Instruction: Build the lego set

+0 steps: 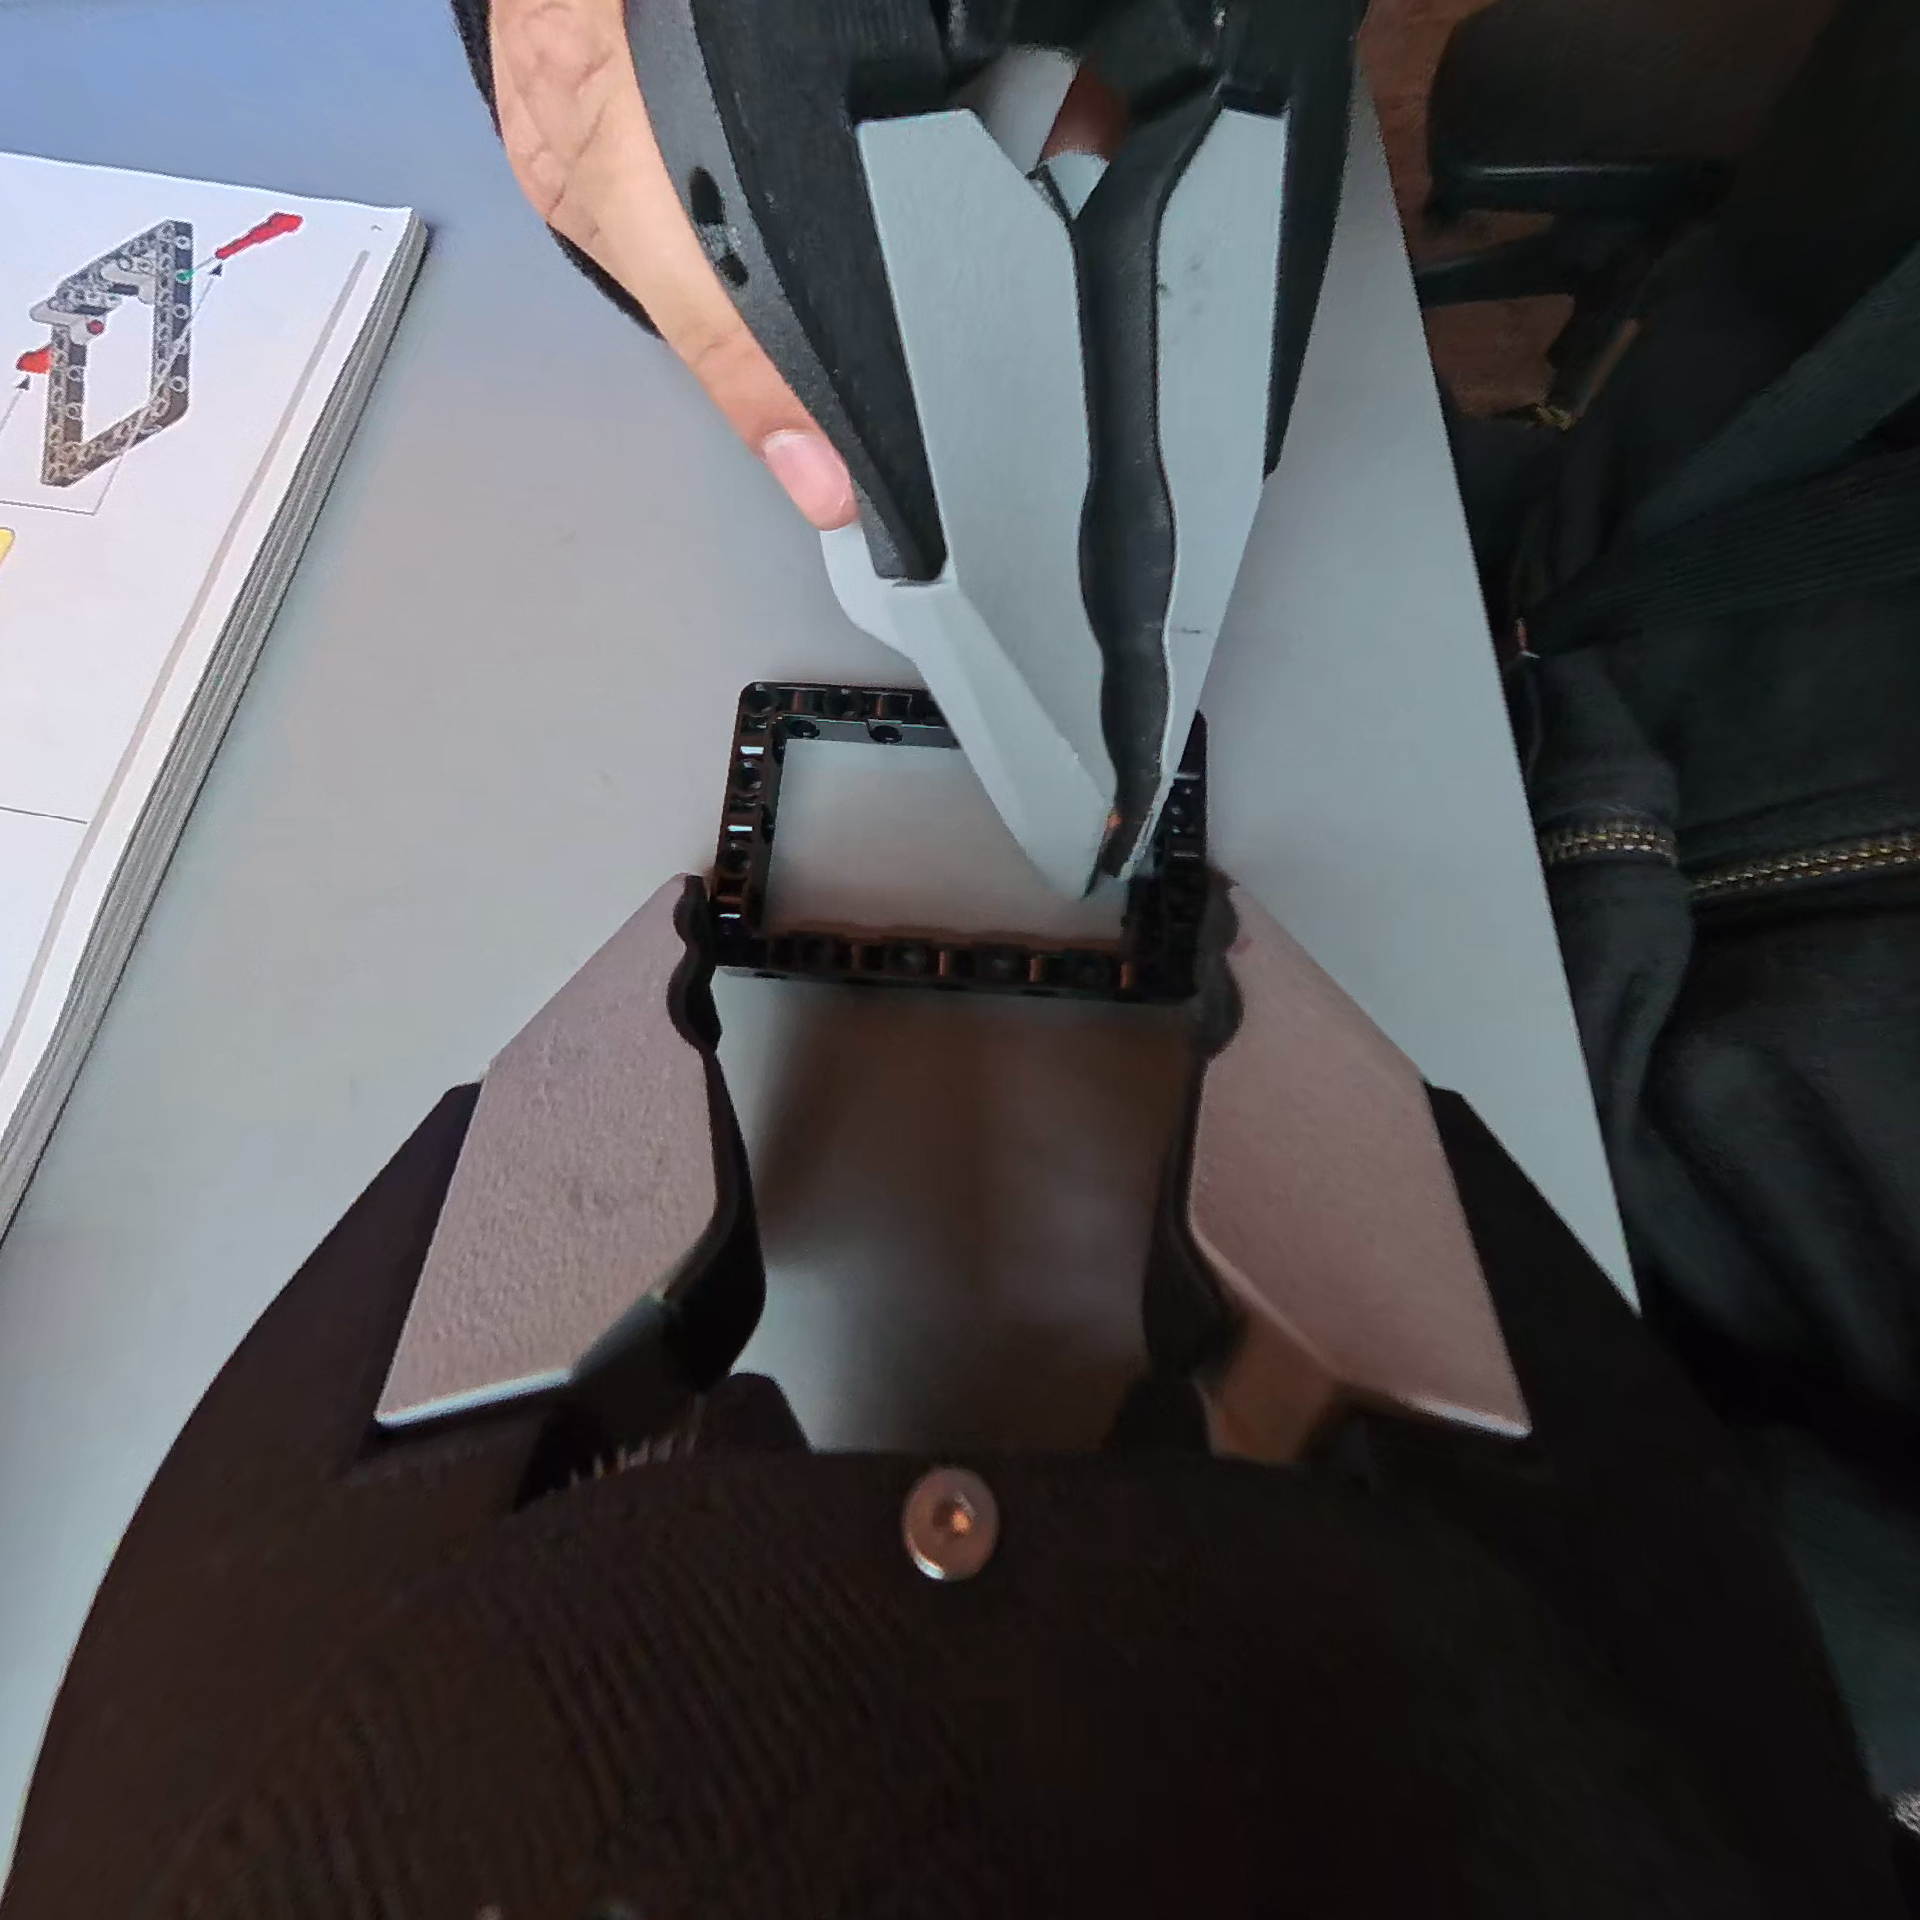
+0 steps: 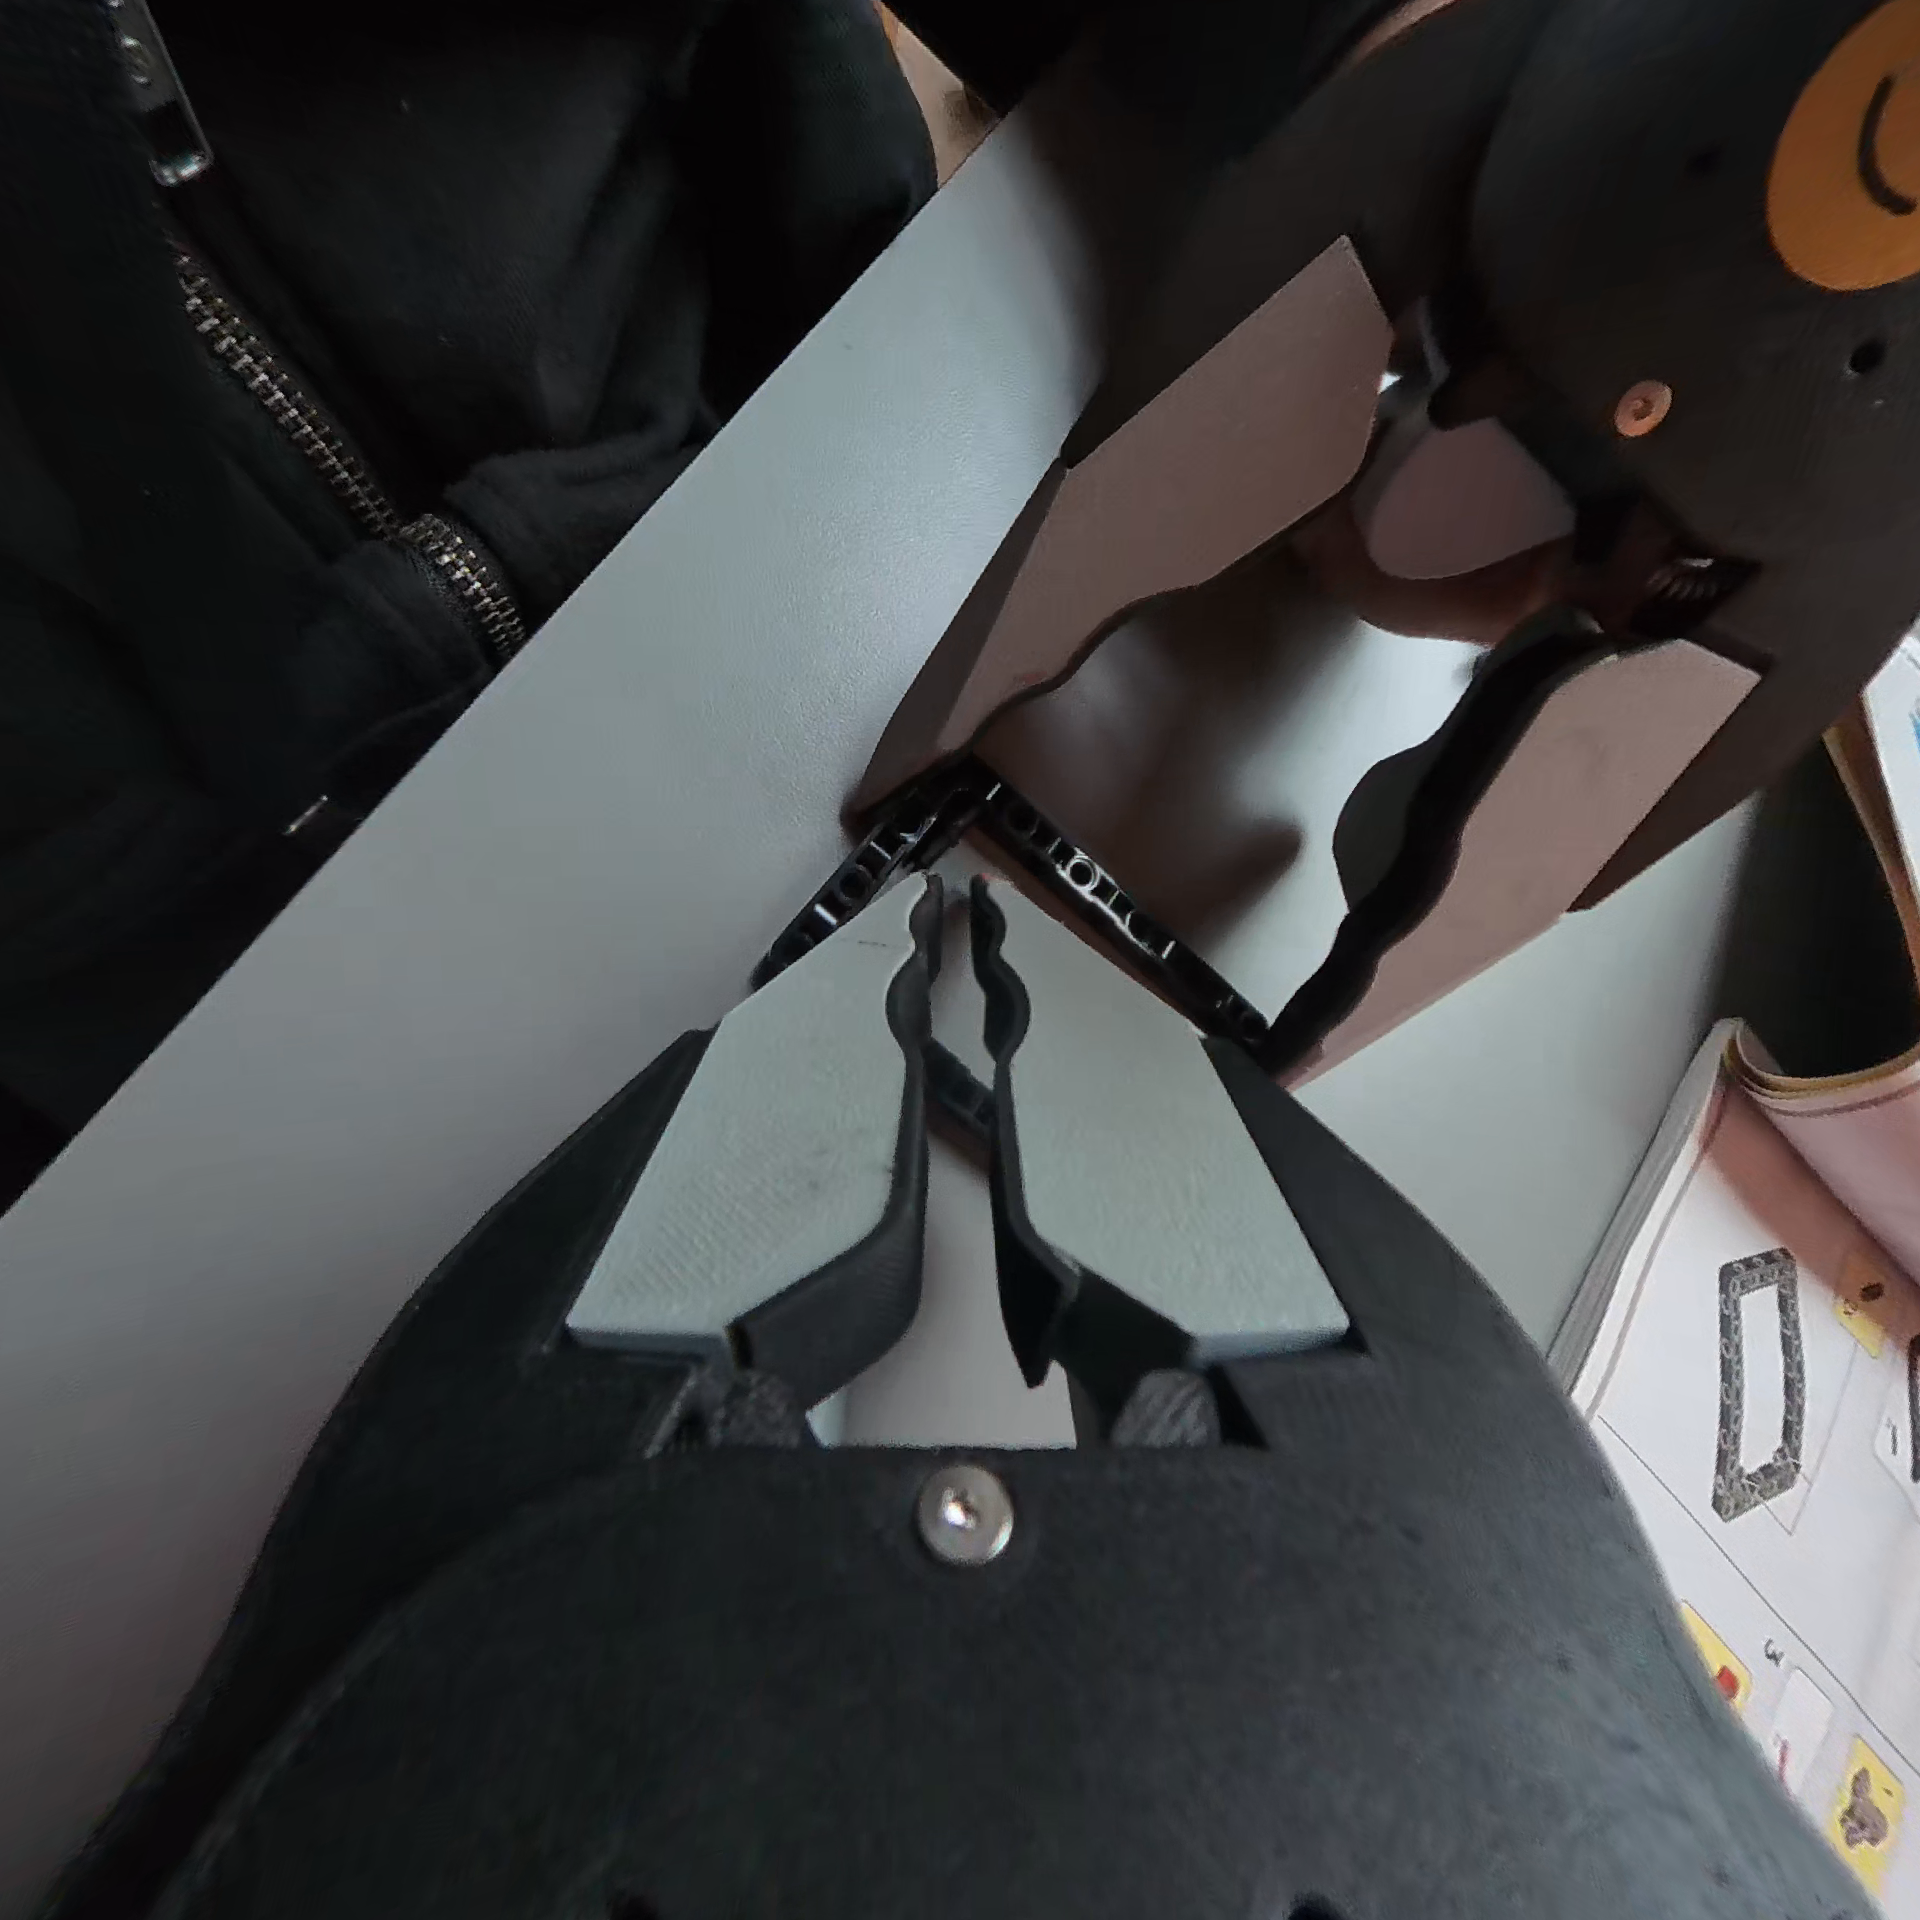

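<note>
Holding the black frame (image 1: 951, 961) across its width in my left claw (image 1: 956, 935), I am keeping it near the tabletop (image 1: 416, 831) edge closest to the person. My right claw (image 2: 954, 883) is nearly closed, tips a sliver apart, poking inside the frame's corner; whether it is pinching a small pin I cannot tell (something reddish is glinting there). I am judging that a skewed push could twist the frame out of the left grip. The instruction booklet (image 1: 156, 520) is lying towards the far side.
</note>
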A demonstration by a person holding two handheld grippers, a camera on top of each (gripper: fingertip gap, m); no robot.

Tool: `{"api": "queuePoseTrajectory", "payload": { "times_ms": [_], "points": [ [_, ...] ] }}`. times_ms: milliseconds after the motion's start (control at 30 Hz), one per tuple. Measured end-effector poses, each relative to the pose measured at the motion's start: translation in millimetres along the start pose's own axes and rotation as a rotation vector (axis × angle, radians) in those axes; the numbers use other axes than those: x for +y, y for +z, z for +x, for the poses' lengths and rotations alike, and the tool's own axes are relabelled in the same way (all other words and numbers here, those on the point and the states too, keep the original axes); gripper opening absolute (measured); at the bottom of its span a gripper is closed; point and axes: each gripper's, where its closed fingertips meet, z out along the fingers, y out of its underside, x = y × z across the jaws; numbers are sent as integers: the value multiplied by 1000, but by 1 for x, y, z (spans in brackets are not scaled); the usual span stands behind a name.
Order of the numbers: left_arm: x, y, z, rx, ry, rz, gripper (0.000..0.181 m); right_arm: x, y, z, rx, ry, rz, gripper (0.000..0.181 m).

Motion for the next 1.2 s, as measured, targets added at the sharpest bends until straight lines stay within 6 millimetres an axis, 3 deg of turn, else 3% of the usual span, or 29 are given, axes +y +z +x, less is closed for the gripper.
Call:
{"api": "queuePoseTrajectory", "payload": {
  "times_ms": [433,667,900,1200],
  "points": [
    [-1,1,0,10,8,0,93,-2,0,1,-108,-20,83,13],
    [-2,2,0,15,12,0,93,-2,0,-2,-83,-62,86,5],
    [-4,4,2,21,21,1,93,-1,-4,4,-94,21,115,0],
    [-4,4,2,21,20,1,93,-2,-3,-10,-146,-4,98,0]
  ]
}}
